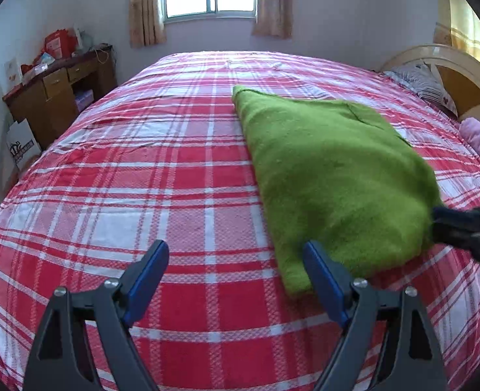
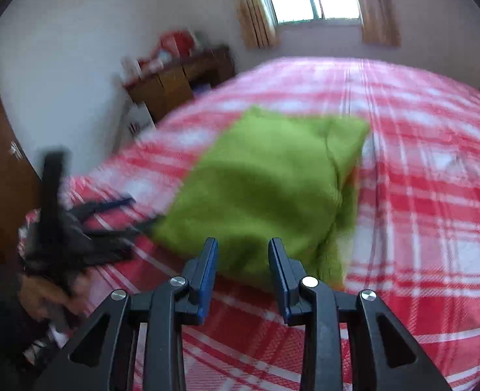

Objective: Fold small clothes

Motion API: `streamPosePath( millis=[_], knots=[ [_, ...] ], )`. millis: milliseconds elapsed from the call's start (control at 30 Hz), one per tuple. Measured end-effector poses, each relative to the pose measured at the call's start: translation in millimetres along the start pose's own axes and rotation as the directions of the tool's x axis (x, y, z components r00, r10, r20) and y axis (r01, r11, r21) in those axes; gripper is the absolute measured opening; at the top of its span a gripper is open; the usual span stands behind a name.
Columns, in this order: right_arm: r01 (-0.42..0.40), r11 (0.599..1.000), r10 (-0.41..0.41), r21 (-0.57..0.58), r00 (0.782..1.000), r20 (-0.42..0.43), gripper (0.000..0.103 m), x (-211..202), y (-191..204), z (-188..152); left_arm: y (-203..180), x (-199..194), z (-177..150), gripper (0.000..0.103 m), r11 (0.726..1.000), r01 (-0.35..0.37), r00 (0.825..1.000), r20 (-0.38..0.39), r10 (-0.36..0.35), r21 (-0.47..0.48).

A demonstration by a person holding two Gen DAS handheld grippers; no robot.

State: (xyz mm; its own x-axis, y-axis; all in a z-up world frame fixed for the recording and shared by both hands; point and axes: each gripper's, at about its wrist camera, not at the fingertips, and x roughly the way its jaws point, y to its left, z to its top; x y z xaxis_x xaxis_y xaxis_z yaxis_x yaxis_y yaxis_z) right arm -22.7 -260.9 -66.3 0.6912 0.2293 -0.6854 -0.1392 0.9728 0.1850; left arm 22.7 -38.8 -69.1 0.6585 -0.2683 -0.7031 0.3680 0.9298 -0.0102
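Lying folded on the plaid bed (image 1: 181, 176), the green cloth (image 1: 324, 176) has its near edge just ahead of both grippers (neither grasps anything), so the wide-open left gripper (image 1: 236, 277) should straddle its corner while the part-open right gripper (image 2: 243, 260) pinches alongside.

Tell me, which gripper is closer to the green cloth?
Right, narrowly. The right gripper has its open fingers at the green cloth edge; the left gripper sits beside the cloth's near corner, over bare bedsheet.
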Motion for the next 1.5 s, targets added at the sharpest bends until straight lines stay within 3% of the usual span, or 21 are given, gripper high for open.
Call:
streamPosePath(
  millis=[33, 67, 133, 200, 367, 467, 533, 700, 767, 867, 1067, 1233, 1267, 1333, 1367, 1400, 1500],
  knots=[
    [0.055, 0.998, -0.055, 0.009, 0.998, -0.041, 0.031, 11, -10, -5, 3, 0, 0, 0.087, 1.000, -0.018, 1.000, -0.005, 0.018, 0.007],
    [0.055, 0.998, -0.053, 0.030, 0.997, -0.050, 0.018, 13, -19, -8, 8, -1, 0, 0.087, 0.998, -0.055, 0.998, -0.019, 0.056, 0.023],
    [0.028, 0.995, -0.024, 0.093, 0.999, -0.045, 0.015, 1, -36, -8, 17, -4, 3, 0.087, 0.996, -0.077, 0.996, -0.031, 0.078, 0.040],
    [0.057, 0.995, -0.053, 0.081, 0.997, -0.049, 0.015, -13, -40, -5, 30, -13, 14, 0.087, 0.999, -0.032, 0.999, 0.002, 0.032, 0.009],
    [0.064, 0.996, -0.069, 0.054, 0.993, 0.094, 0.017, -48, -41, 34, 34, -5, 68, 0.087, 0.990, 0.102, 0.992, 0.088, -0.093, -0.102],
    [0.107, 0.993, -0.113, 0.049, 0.986, 0.126, 0.017, -31, -47, 70, 16, 23, 96, 0.087, 0.982, 0.145, 0.988, 0.074, -0.136, -0.121],
    [0.125, 0.992, -0.127, 0.027, 0.988, 0.084, 0.017, 1, -50, 89, 6, 43, 108, 0.087, 0.979, 0.148, 0.989, 0.050, -0.142, -0.141],
    [0.212, 0.977, -0.213, -0.011, 0.975, -0.063, 0.017, 82, -78, 94, -19, 96, 99, 0.088, 0.990, 0.073, 0.994, -0.077, -0.082, -0.119],
    [0.180, 0.984, -0.180, 0.006, 0.983, -0.025, 0.017, 85, -88, 94, -18, 98, 94, 0.092, 0.985, 0.081, 0.995, -0.048, -0.090, -0.154],
    [0.151, 0.988, -0.151, 0.020, 0.988, -0.032, 0.017, 93, -98, 103, -23, 100, 96, 0.094, 0.988, 0.058, 0.996, -0.055, -0.066, -0.141],
    [0.142, 0.989, -0.142, 0.042, 0.990, -0.004, 0.017, 103, -104, 109, -34, 97, 98, 0.094, 0.997, -0.014, 0.999, -0.038, 0.011, -0.073],
    [0.174, 0.981, -0.175, 0.088, 0.985, 0.009, 0.018, 89, -101, 107, -29, 99, 100, 0.095, 0.997, -0.008, 0.999, -0.042, 0.005, -0.077],
    [0.187, 0.976, -0.191, 0.113, 0.981, 0.025, 0.019, 80, -99, 105, -31, 99, 99, 0.095, 0.997, -0.011, 0.999, -0.043, 0.008, -0.076],
    [0.198, 0.967, -0.212, 0.163, 0.974, 0.077, 0.040, 56, -95, 97, -32, 98, 100, 0.096, 0.997, -0.018, 0.999, -0.047, 0.015, -0.071],
    [0.193, 0.964, -0.214, 0.186, 0.972, 0.100, 0.064, 47, -94, 93, -33, 97, 100, 0.096, 0.997, -0.023, 0.999, -0.048, 0.020, -0.068],
    [0.192, 0.959, -0.221, 0.210, 0.967, 0.125, 0.076, 37, -94, 87, -33, 96, 99, 0.096, 0.997, -0.026, 0.999, -0.047, 0.023, -0.066],
    [0.151, 0.951, -0.200, 0.269, 0.966, 0.164, 0.076, 12, -95, 69, -29, 88, 95, 0.096, 0.998, -0.006, 0.999, -0.043, 0.003, -0.066]
  ],
)
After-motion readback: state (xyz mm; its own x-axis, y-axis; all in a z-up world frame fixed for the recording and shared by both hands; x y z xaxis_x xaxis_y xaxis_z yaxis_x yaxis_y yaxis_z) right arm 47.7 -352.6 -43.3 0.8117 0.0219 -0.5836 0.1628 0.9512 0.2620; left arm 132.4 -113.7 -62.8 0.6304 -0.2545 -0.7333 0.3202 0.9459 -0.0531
